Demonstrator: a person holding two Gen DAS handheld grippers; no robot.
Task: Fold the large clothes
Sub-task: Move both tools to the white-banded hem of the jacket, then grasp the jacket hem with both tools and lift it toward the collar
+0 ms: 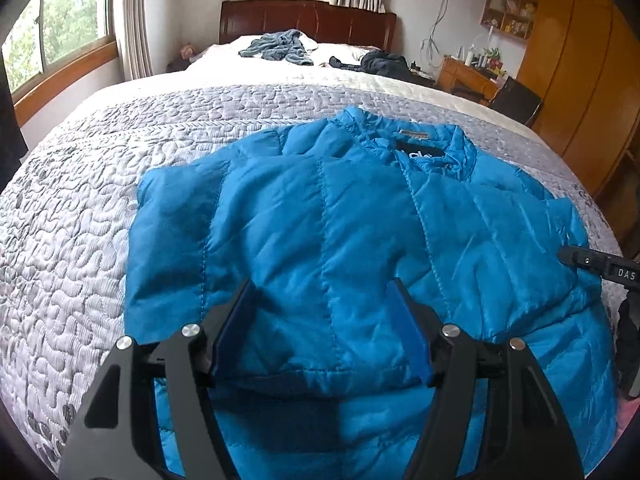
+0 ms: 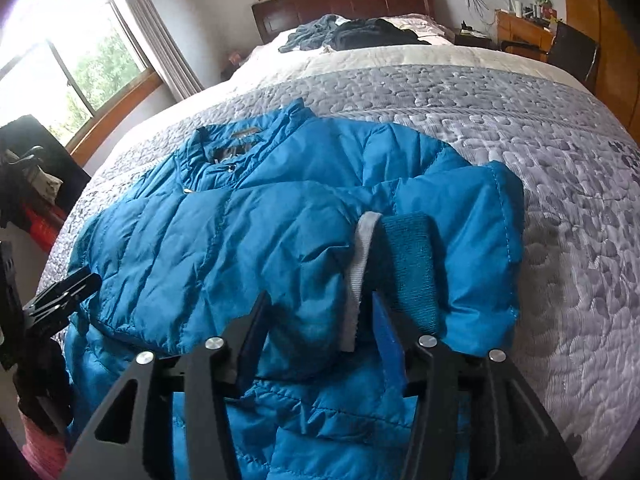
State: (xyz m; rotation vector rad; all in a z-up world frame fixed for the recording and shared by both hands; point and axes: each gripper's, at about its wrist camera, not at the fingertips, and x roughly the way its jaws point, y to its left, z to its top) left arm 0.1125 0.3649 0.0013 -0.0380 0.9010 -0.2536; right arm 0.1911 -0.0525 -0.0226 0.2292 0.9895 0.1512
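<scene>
A blue quilted puffer jacket (image 1: 360, 216) lies front up on the grey quilted bedspread (image 1: 80, 208), collar pointing toward the headboard. One sleeve is folded across its chest. My left gripper (image 1: 324, 300) hovers open over the jacket's lower left part, with fabric between its spread fingers but not pinched. In the right wrist view the jacket (image 2: 224, 240) fills the middle. Its folded sleeve ends in a teal knit cuff (image 2: 412, 264) with a pale band. My right gripper (image 2: 320, 308) is open just over that sleeve end. Each gripper shows at the edge of the other's view.
A grey-blue garment (image 1: 280, 46) and a dark garment (image 1: 384, 62) lie crumpled near the wooden headboard (image 1: 308, 22). Windows run along the left wall. A desk (image 1: 468, 74), a black chair (image 1: 516, 98) and a wooden wardrobe (image 1: 580, 80) stand on the right. Bedspread (image 2: 520, 140) stretches beyond the jacket.
</scene>
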